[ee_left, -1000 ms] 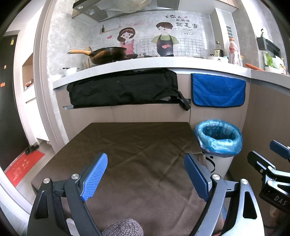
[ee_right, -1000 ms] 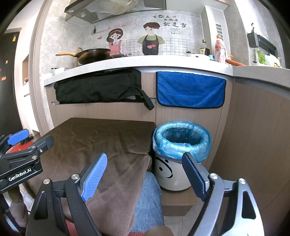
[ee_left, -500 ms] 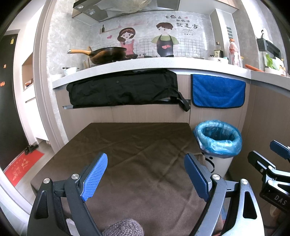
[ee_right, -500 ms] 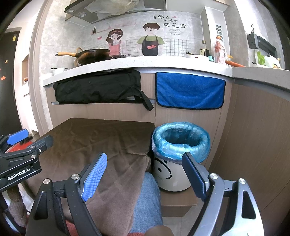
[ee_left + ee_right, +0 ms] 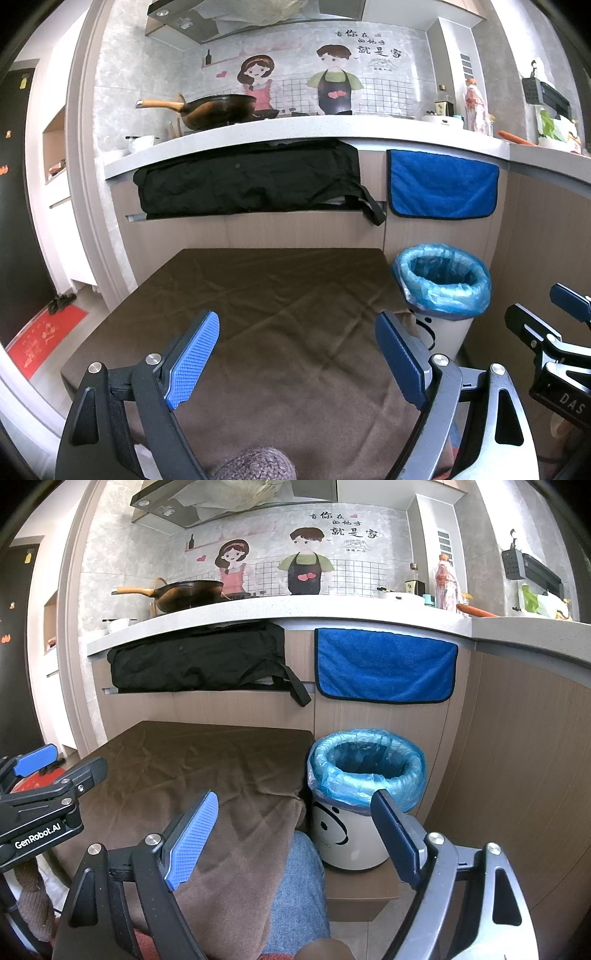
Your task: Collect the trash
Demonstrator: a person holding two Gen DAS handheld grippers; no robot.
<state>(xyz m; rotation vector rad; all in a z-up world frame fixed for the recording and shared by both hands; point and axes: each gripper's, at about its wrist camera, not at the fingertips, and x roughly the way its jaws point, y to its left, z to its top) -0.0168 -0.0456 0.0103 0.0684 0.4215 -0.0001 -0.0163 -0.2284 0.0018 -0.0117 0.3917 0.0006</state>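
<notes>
Hovering over the brown cloth [image 5: 280, 332] on the table, the left gripper [image 5: 297, 354] has its jaws spread wide and holds nothing. To the right of this cloth the right gripper [image 5: 293, 834] is also wide open and empty (a knee in blue jeans [image 5: 299, 893] shows below it). Just beside the cloth's right edge stands the white bin [image 5: 347, 834] with a blue liner [image 5: 365, 775]; whether trash lies inside, I cannot tell. Behind the cloth hang a black apron [image 5: 247, 181] and a blue towel [image 5: 443, 188].

We cannot see the bin [image 5: 365, 775] bottom inside its blue liner [image 5: 369, 764]; the counter [image 5: 295, 129] items remain too small to identify.
</notes>
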